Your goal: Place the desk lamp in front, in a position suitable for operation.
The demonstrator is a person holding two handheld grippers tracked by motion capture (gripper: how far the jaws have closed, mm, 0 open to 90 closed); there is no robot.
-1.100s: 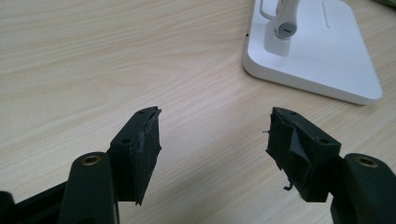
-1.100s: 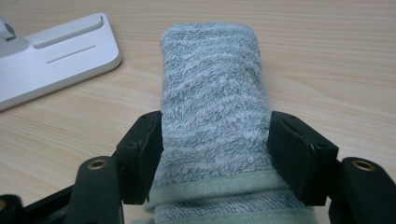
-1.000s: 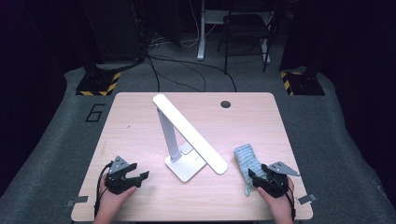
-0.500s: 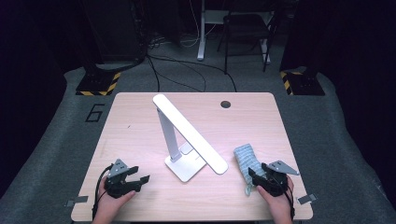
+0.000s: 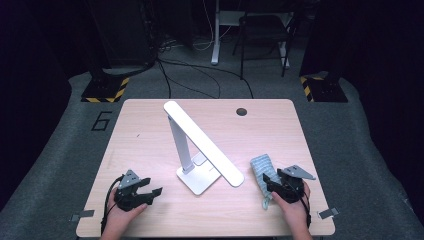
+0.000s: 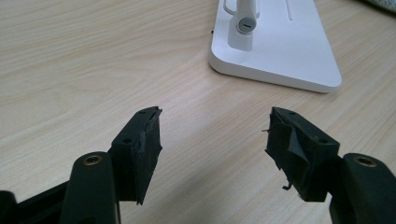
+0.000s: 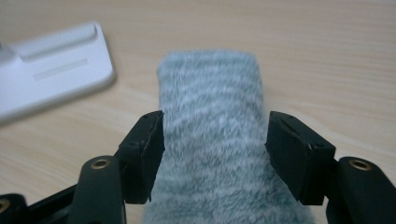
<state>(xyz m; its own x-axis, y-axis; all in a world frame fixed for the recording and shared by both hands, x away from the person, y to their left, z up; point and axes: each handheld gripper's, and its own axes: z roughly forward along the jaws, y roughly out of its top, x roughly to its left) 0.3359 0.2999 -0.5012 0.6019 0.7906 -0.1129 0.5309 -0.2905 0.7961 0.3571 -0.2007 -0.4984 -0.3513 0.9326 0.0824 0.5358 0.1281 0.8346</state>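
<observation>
Apparently untouched, grey cloth [image 7: 212, 140] between right tool [image 7: 215, 144] jaws

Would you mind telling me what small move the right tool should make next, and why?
Probably close the right tool on the fuzzy grey cloth. Its jaws stand open on either side of the cloth, which lies flat on the table beside the white lamp base, so little more than a squeeze seems needed.

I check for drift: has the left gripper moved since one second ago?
Yes, slightly. In the high view the left gripper has slid nearer the table's near edge, away from the lamp base.
</observation>
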